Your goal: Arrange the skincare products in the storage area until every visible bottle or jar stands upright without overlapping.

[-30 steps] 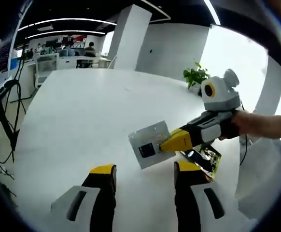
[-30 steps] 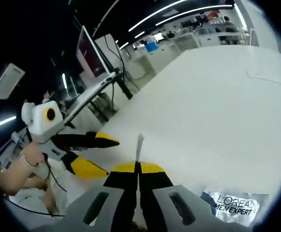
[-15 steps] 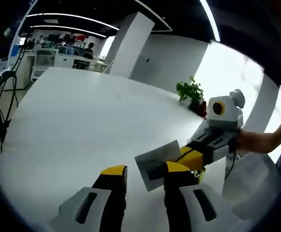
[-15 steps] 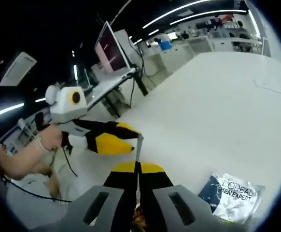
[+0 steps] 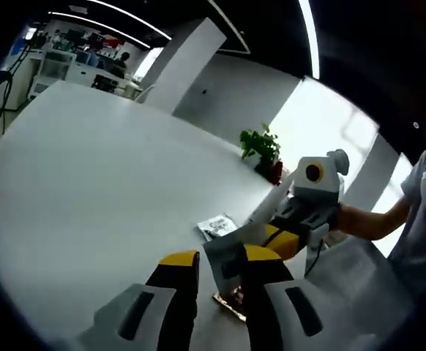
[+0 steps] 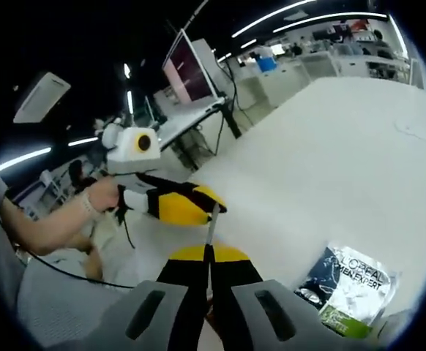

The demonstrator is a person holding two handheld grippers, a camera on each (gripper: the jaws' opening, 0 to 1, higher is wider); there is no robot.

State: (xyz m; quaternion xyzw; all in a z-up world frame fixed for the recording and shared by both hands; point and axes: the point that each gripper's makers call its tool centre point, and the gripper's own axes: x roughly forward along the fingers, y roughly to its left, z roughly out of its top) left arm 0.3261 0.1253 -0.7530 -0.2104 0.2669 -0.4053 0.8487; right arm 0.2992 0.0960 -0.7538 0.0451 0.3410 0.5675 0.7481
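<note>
My right gripper (image 6: 208,256) is shut on a thin silver sachet (image 6: 211,225), seen edge-on and sticking up from its yellow tips. From the left gripper view the same sachet (image 5: 224,262) shows its silver face with a dark label. It sits in the narrow gap between the jaws of my left gripper (image 5: 220,257), which stands open around it. The right gripper (image 5: 282,240) comes in from the right, held by a hand. The left gripper (image 6: 198,205) meets the sachet's upper end. A dark and silver L'Oreal sachet (image 6: 348,281) lies flat on the white table (image 6: 330,161).
Another small sachet (image 5: 217,225) lies flat on the table (image 5: 88,168) beyond the grippers. A green-edged packet (image 6: 341,319) lies under the L'Oreal one. A potted plant (image 5: 260,146) stands at the far edge. A monitor (image 6: 191,69) and desks stand off the table's side.
My left gripper has come up to the held sachet, and its jaws have narrowed around it. Both views have swung, which brings the flat sachets into sight.
</note>
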